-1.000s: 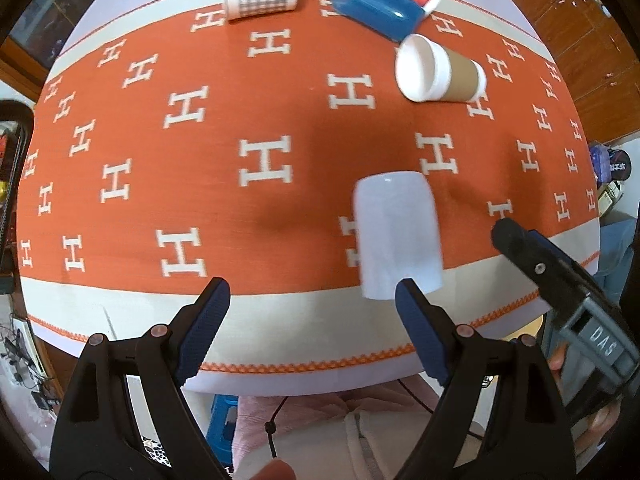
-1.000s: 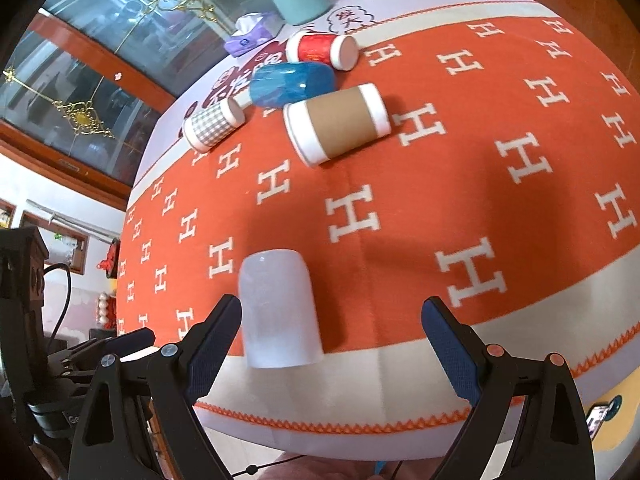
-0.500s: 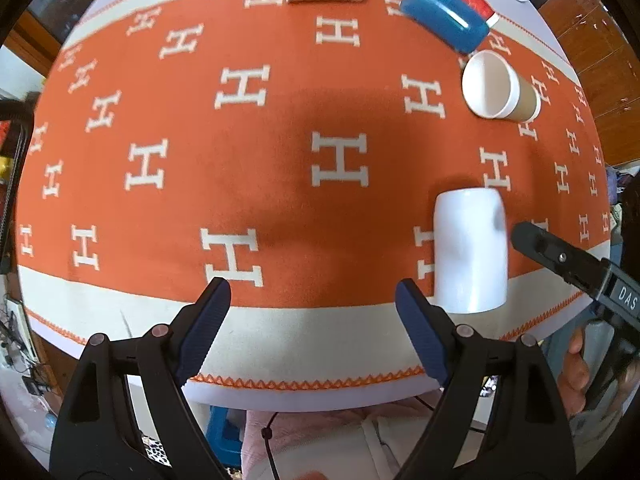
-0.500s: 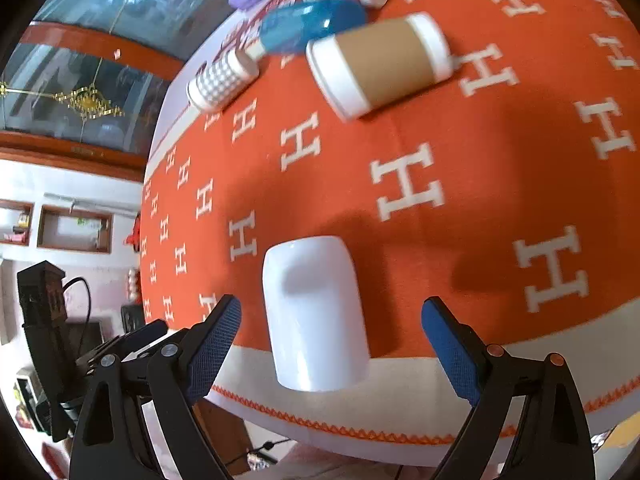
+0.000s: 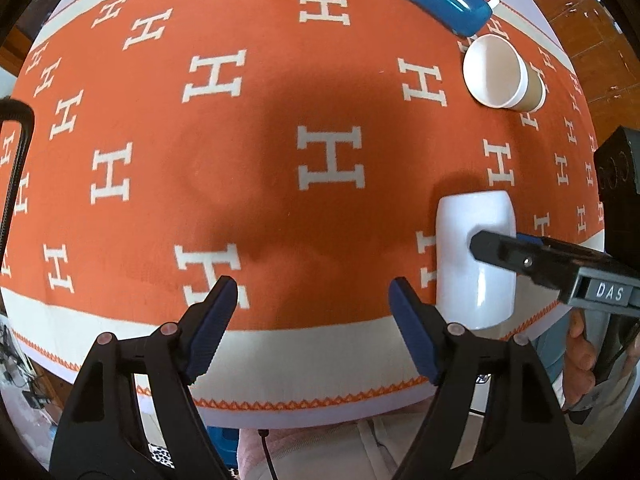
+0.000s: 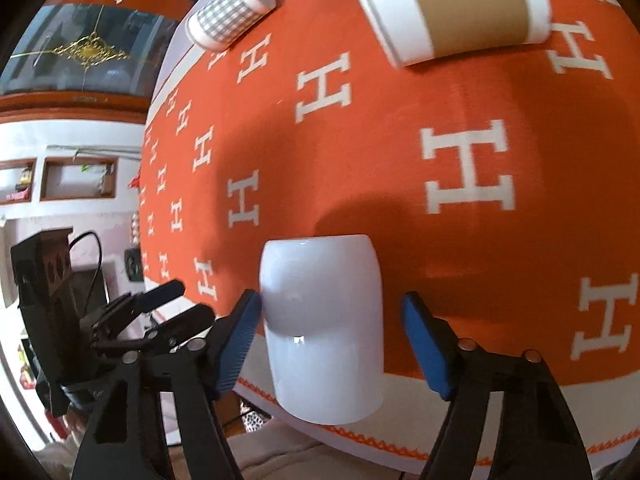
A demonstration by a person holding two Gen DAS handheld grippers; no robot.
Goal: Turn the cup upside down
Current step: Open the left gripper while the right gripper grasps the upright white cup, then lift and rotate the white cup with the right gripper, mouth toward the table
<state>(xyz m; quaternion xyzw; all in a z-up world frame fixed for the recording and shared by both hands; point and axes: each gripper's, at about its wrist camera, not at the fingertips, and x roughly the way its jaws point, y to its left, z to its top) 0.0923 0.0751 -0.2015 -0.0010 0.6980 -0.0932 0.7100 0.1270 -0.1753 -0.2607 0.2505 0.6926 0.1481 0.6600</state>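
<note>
left tool (image 5: 312, 312) jaws spread wide, gripping nothing; right tool (image 6: 332, 344) jaws also spread, its left pad (image 6: 236, 344) touching a rounded white side, its right pad apart.

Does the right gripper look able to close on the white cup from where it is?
Probably yes. The right gripper is open with the white cup lying on its side between its tongs, one pad near the cup's wall. Nothing sits between them; the brown-sleeved cup lies well beyond.

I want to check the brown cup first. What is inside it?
In the left wrist view the brown cup lies on its side and its mouth faces the camera. The visible white interior holds nothing. The deepest part near the bottom is not clearly seen.
</note>
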